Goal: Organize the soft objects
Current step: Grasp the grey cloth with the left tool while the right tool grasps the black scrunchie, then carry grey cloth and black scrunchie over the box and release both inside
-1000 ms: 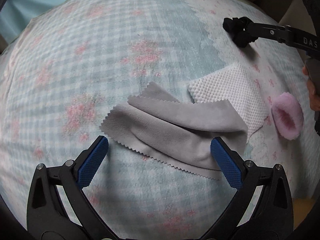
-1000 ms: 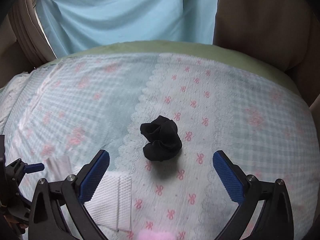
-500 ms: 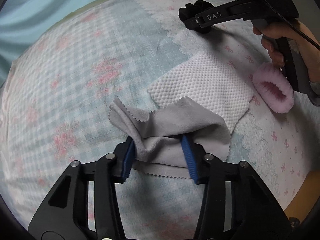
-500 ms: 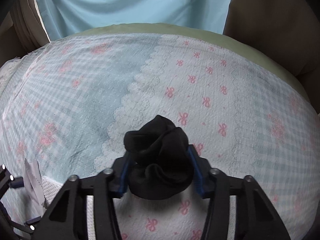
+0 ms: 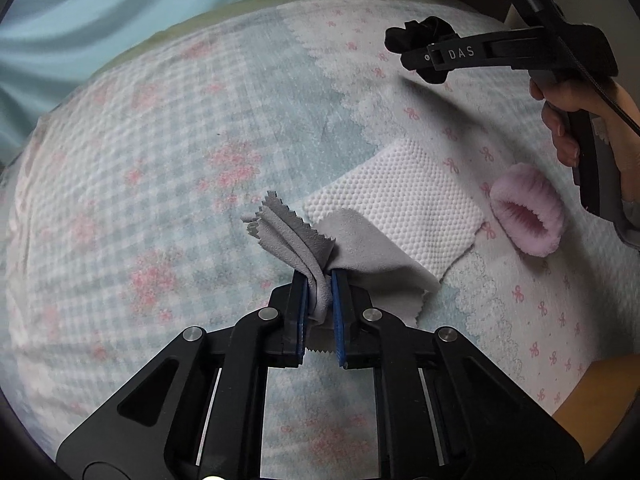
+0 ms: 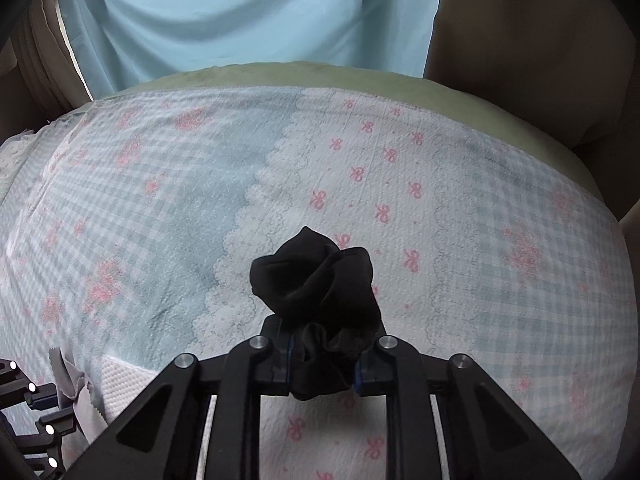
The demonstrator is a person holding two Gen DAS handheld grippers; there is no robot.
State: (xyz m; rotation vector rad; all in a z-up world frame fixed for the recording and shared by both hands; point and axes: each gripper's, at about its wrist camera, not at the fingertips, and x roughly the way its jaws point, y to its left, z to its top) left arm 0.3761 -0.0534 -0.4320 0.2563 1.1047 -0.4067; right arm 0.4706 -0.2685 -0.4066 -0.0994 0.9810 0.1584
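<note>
My left gripper (image 5: 320, 276) is shut on a grey cloth with zigzag edges (image 5: 356, 246), bunched between the pads and lifted off the bed; its right part drapes over a white textured cloth (image 5: 404, 196). A pink fluffy ring (image 5: 528, 216) lies right of the white cloth. My right gripper (image 6: 322, 350) is shut on a black crumpled fabric bundle (image 6: 320, 284). In the left wrist view the right gripper (image 5: 416, 60) holds the black bundle (image 5: 424, 30) above the bed at upper right. The grey cloth (image 6: 68, 380) and white cloth (image 6: 120, 380) show at lower left in the right wrist view.
The bed cover (image 5: 160, 160) is a blue check with pink flowers on the left and white with pink bows on the right (image 6: 420, 200). A light blue curtain (image 6: 240, 12) hangs behind the bed. A brown surface (image 6: 540, 40) stands at the back right.
Both grippers went from open to shut: the left closed on the grey cloth and pulled it up into a bunch, the right closed on the black bundle and lifted it.
</note>
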